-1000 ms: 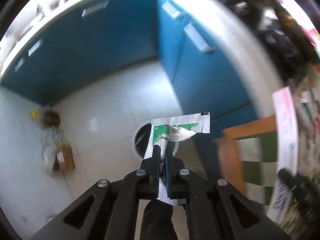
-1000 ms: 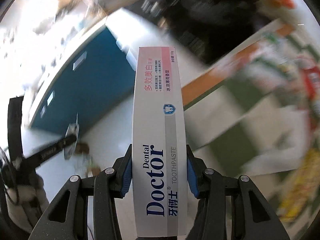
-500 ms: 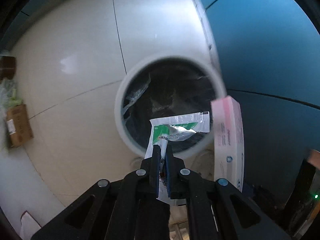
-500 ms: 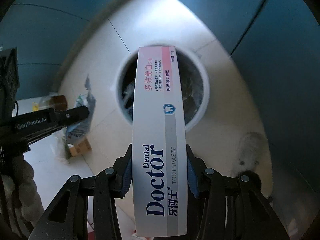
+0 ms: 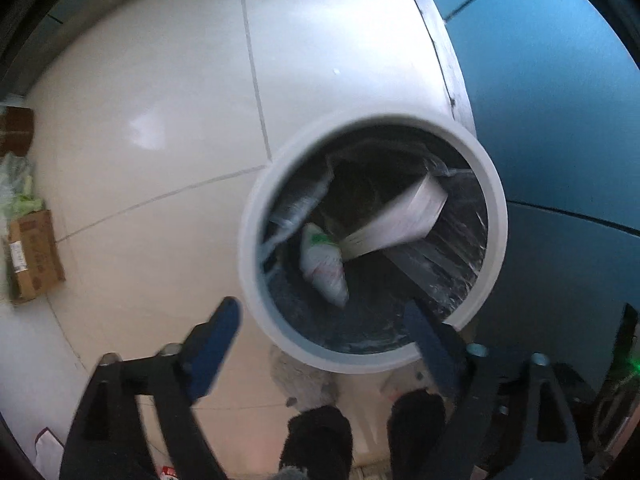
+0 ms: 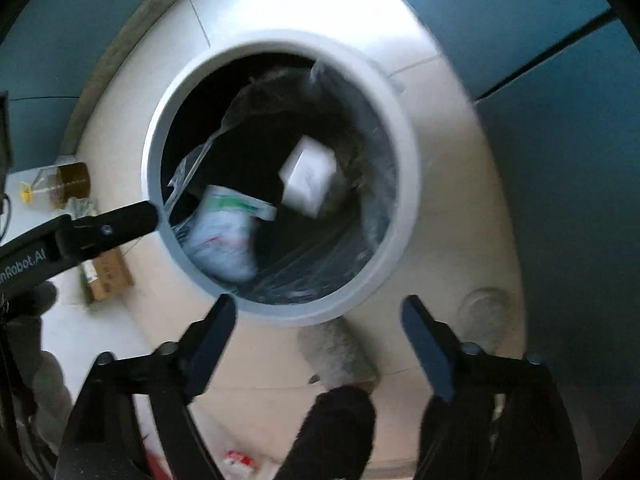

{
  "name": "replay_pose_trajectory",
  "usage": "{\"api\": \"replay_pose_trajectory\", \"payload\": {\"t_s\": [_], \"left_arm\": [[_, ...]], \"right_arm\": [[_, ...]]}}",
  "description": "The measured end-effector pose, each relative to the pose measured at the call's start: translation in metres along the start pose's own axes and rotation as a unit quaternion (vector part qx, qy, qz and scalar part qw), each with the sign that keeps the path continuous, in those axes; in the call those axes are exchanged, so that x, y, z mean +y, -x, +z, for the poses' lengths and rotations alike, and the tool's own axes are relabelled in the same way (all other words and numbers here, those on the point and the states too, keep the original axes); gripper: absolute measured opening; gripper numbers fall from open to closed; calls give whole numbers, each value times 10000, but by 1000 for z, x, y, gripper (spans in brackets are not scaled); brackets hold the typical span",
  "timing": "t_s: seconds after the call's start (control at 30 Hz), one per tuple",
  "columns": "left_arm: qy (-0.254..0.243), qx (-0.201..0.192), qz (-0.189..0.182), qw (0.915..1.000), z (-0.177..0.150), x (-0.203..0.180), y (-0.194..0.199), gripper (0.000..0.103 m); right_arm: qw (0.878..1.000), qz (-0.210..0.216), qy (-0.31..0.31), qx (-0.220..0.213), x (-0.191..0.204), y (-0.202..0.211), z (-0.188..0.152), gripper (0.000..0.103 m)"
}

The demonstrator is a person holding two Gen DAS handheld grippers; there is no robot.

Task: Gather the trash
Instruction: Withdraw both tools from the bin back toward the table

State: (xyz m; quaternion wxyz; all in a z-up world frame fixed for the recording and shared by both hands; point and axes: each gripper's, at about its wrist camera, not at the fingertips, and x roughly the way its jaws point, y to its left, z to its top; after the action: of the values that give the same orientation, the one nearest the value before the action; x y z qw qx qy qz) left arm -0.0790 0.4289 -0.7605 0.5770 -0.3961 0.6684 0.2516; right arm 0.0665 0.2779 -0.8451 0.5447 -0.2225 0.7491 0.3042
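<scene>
A round white trash bin (image 5: 250, 216) (image 6: 404, 184) with a clear liner stands on the floor below both grippers. Inside it a white and green sachet (image 5: 322, 264) (image 6: 224, 236) and a white toothpaste box (image 5: 400, 220) (image 6: 308, 176) are falling, both blurred. My left gripper (image 5: 320, 314) hangs over the bin's near rim, its jaws opening wide with nothing between them. My right gripper (image 6: 318, 310) also hangs over the near rim, jaws opening wide and empty. One finger of the left gripper (image 6: 108, 228) reaches the bin's left rim in the right wrist view.
Blue cabinet fronts (image 5: 560, 100) (image 6: 560, 120) stand close behind and beside the bin. A brown carton (image 5: 34, 256) (image 6: 106, 274) and loose packaging lie on the white tiled floor (image 5: 160, 120) to the left. Fluffy grey slippers (image 6: 336, 354) and dark trouser legs show below the grippers.
Both grippers came down over the bin. Both jaws have spread apart; the sachet left the left gripper and the toothpaste box left the right, and both are dropping into the bin.
</scene>
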Motion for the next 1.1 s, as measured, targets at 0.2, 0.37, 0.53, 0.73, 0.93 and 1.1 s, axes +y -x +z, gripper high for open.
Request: {"api": "replay_pose_trajectory", "payload": {"t_s": [0.2,0.37,0.53,0.73,0.93,1.1], "left_arm": [[-207,-612,869,9941,-25,1,44,103],[-100,-867,1049,9906,-51,0,81,103],[32,-1078,1039,9887,-78,-6,140,103],[50,-1344,981,9860,-118,-21,225,103],[1,-1656,893,9821,-164,-41,309,103],[-60,-1793,795,9806,-196,-57,357,103]], "right_arm": [[9954,-732,222,-582,-3,34,-5,103],[9928,-842,344,-781,12,66,-16,103],[9905,-822,496,-989,37,128,-39,103],[9873,-746,729,-1197,57,221,-76,103],[9813,-705,949,-1519,70,323,-118,103],[9755,-662,1080,-1798,78,404,-152,103]]}}
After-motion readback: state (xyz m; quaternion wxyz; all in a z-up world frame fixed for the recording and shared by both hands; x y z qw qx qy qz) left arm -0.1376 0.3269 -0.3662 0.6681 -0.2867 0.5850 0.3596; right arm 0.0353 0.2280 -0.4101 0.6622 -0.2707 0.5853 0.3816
